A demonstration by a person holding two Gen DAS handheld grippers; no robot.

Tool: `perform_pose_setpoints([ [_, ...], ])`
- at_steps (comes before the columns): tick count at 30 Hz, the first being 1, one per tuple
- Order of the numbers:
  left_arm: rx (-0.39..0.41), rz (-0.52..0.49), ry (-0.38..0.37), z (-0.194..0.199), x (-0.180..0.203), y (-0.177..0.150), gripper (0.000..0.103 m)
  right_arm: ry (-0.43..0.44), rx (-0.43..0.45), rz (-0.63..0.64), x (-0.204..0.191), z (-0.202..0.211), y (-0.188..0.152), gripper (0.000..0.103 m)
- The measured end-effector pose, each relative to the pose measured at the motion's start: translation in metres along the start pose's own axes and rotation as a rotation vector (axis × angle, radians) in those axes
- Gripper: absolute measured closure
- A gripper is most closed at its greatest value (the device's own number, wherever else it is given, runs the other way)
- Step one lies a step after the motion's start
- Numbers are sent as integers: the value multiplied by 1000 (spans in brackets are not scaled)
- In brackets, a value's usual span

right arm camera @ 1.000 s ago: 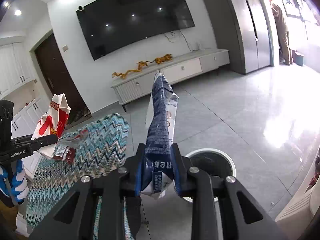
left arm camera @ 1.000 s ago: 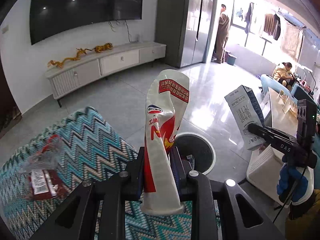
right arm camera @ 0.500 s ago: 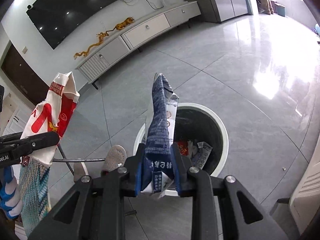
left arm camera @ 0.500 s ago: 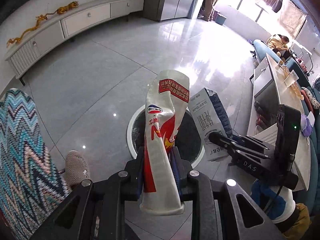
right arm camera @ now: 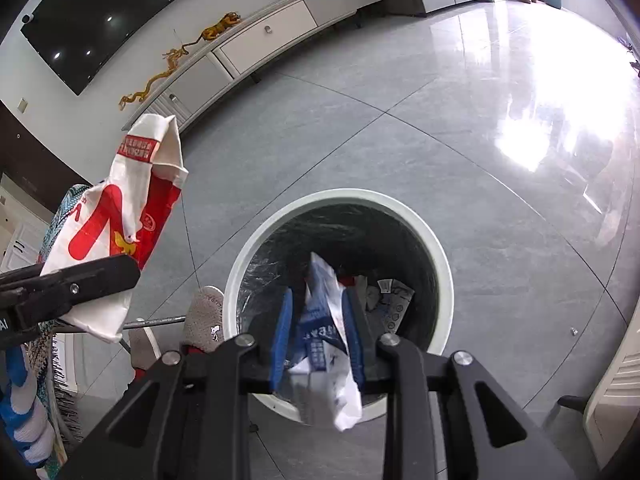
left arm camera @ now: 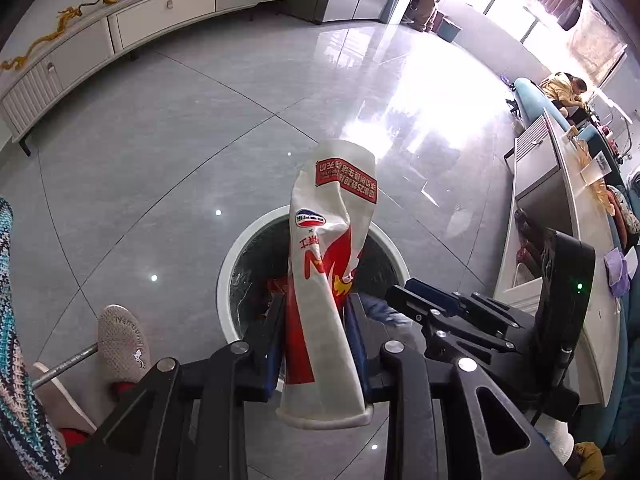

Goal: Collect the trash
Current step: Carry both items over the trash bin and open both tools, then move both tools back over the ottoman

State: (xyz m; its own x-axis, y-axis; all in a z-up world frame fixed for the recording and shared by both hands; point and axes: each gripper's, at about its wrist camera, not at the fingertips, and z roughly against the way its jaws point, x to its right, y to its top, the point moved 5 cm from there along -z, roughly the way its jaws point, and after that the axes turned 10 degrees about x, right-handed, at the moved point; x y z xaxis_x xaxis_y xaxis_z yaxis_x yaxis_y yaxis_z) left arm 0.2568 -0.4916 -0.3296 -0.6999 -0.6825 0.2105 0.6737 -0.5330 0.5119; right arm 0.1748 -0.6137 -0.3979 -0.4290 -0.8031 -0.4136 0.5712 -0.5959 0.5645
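Two risks we log: left gripper (left arm camera: 316,344), jaws just easing around the red-and-white carton (left arm camera: 328,280), may drop it short of the bin (right arm camera: 432,240); right gripper (right arm camera: 320,332), its blue-and-white carton (right arm camera: 324,320) looking loose between narrow jaws, may shed it onto the rim.

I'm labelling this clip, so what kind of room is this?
Most likely a home living room: a wall-mounted TV above a long low white cabinet, glossy tiled floor, and a round trash bin.

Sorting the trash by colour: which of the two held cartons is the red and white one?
The crumpled red and white carton in the left gripper; the right gripper holds a blue and white carton.
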Motion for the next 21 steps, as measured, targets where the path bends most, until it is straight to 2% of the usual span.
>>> perform_pose_setpoints([
  [3,-5,32,-20,-9,-2,5,60,-12,-17,6,3,-13,0,78],
  [5,10,53,-23,-9,-5,8,40,-32,-31,12,6,-20,-2,75],
  [13,56,73,-28,12,-9,8,39,-62,18,-20,18,-2,-4,72],
  [17,100,68,-14,34,-4,8,39,-84,77,-29,22,25,0,72],
  [21,177,46,9,66,1,10,39,-103,138,-14,15,58,9,72],
])
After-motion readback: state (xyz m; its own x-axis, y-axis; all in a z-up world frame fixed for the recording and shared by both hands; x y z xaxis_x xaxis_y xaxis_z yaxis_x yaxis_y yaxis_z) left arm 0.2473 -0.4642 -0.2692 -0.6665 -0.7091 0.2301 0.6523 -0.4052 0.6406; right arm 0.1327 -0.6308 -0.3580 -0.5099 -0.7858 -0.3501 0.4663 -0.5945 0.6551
